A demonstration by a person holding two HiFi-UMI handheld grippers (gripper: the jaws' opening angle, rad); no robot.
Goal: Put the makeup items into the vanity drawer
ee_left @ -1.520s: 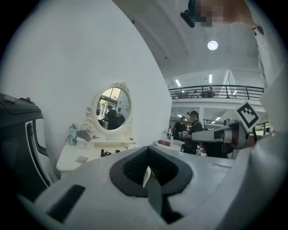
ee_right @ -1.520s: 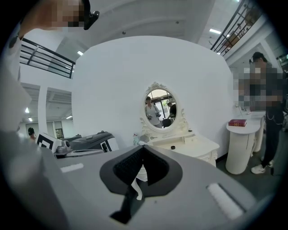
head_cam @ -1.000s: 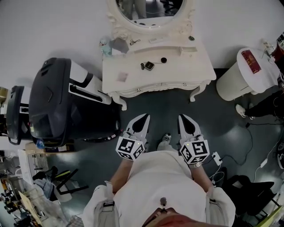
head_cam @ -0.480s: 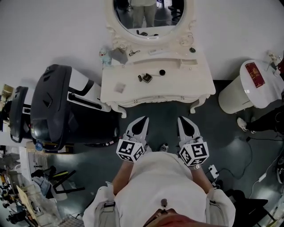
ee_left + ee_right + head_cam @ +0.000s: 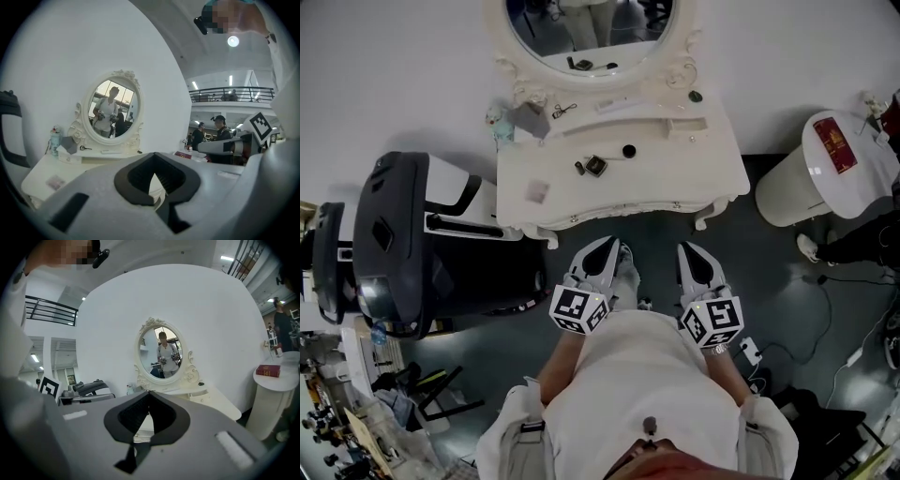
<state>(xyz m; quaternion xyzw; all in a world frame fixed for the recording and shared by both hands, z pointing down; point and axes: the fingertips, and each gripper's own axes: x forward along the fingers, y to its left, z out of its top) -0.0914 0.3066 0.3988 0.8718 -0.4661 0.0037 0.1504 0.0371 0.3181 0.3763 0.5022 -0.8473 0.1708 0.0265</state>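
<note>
Nearest the person, the left gripper (image 5: pixel 604 247) and right gripper (image 5: pixel 690 251) are both clenched on nothing and held side by side short of the vanity, apparently because nothing is within reach yet. Beyond them the vanity drawer (image 5: pixel 628 208) looks shut. A small compact (image 5: pixel 594 166) and round black pot (image 5: pixel 628 151) lie farther back on the vanity top (image 5: pixel 694 164).
</note>
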